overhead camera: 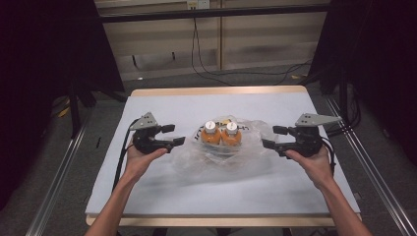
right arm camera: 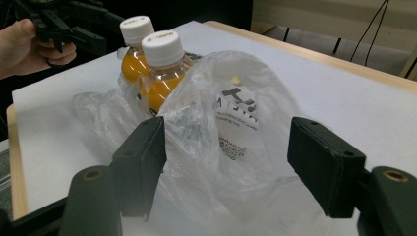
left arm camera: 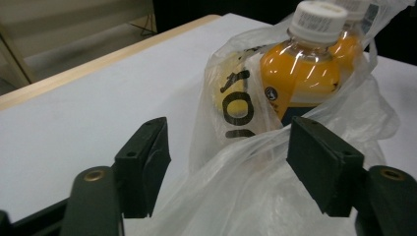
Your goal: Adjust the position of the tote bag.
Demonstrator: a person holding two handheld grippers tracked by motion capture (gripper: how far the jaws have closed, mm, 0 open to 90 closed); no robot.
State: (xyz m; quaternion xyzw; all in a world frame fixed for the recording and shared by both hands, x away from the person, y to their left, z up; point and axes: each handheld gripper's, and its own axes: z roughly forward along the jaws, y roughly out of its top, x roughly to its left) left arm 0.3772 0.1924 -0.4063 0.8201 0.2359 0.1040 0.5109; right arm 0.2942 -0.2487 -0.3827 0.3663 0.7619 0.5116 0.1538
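Observation:
Two small bottles of orange drink with white caps (overhead camera: 210, 133) (overhead camera: 231, 133) stand upright side by side inside a clear plastic bag (overhead camera: 223, 157) with black print, in the middle of the table. My left gripper (overhead camera: 173, 134) is open just left of the bag; in the left gripper view the bag's film (left arm camera: 236, 187) lies between the jaws, with the bottles (left arm camera: 300, 73) behind. My right gripper (overhead camera: 275, 136) is open at the bag's right edge. In the right gripper view the bag (right arm camera: 231, 132) bulges between the jaws, and both bottles (right arm camera: 160, 73) stand beyond.
The table (overhead camera: 162, 191) is covered with a white sheet and has a wooden rim. Cables (overhead camera: 206, 69) trail on the floor behind it. Dark frames stand left and right, and metal rails (overhead camera: 54, 182) run along both sides.

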